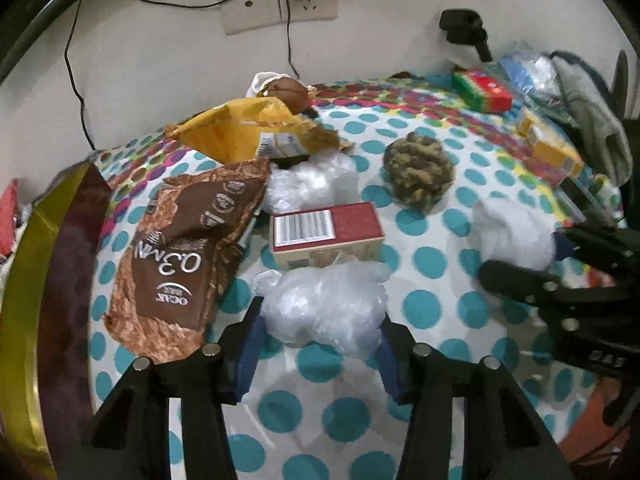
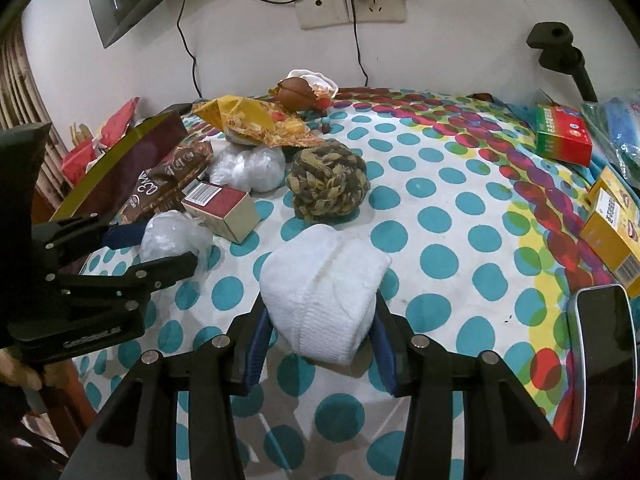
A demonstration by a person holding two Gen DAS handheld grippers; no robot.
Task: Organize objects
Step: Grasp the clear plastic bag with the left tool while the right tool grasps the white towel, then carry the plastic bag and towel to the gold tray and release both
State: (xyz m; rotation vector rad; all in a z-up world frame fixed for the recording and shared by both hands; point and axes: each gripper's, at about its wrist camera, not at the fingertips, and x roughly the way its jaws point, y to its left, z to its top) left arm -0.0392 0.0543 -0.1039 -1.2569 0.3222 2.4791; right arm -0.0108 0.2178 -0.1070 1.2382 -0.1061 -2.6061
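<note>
Left gripper [image 1: 318,344] jaws spread around crumpled clear plastic bag [image 1: 324,308], on the polka-dot cloth [image 1: 432,308] beside red box [image 1: 326,232]. Right gripper [image 2: 320,336] jaws spread around folded white towel [image 2: 324,284], near rope ball [image 2: 328,186].

- Cloth [image 2: 460,216]: white with teal dots, plus a band of red, green and yellow overlapping dots.
- Towel [image 2: 326,296]: plain white.
- Rope ball [image 2: 330,180]: braided olive, brown and tan.
- Box [image 1: 326,232]: red top with a white barcode label, beige side.
- Pouch [image 1: 180,252]: brown with white lettering.
- Bag [image 1: 256,128]: yellow.
- Carton [image 2: 564,134]: green and red.
- Gripper pads [image 2: 256,348]: blue on black fingers.
</note>
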